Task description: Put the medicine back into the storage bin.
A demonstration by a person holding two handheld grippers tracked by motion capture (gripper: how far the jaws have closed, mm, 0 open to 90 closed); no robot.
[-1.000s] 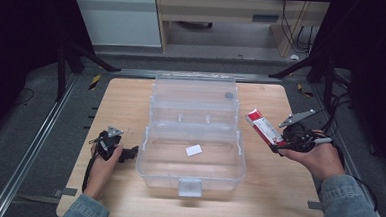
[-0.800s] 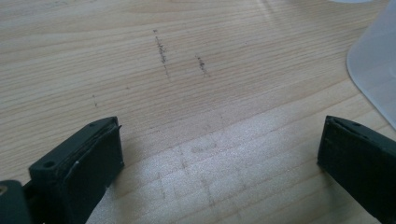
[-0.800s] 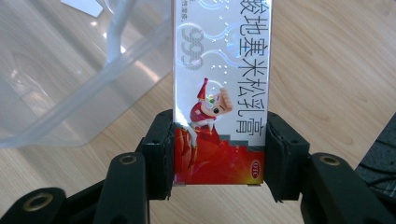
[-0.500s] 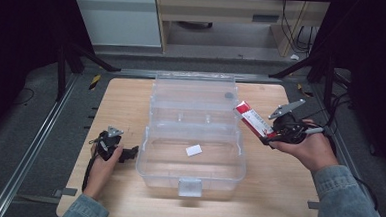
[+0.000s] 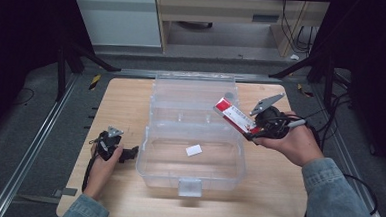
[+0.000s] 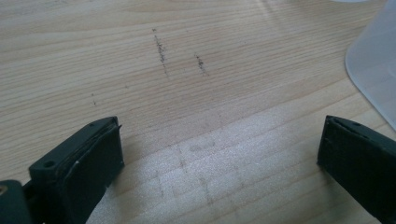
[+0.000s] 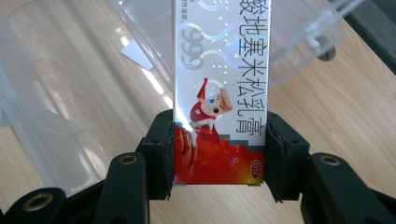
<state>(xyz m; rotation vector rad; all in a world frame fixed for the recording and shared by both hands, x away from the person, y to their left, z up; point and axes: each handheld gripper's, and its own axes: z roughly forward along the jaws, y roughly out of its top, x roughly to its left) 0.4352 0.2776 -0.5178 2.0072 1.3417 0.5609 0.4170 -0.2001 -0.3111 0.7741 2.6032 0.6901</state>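
High view: wooden table (image 5: 126, 100), dark room

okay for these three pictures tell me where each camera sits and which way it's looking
High view: above the person's side, looking forward and down at the table; both forearms show.
Left gripper view: on the left hand-held gripper, facing bare wood; open jaws show.
Right gripper view: on the right hand-held gripper, facing the clamped red-and-white box.
Shared: the clear plastic case.

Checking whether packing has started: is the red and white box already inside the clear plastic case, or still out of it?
Still out. The right gripper holds the red and white box above the clear case's right rim.
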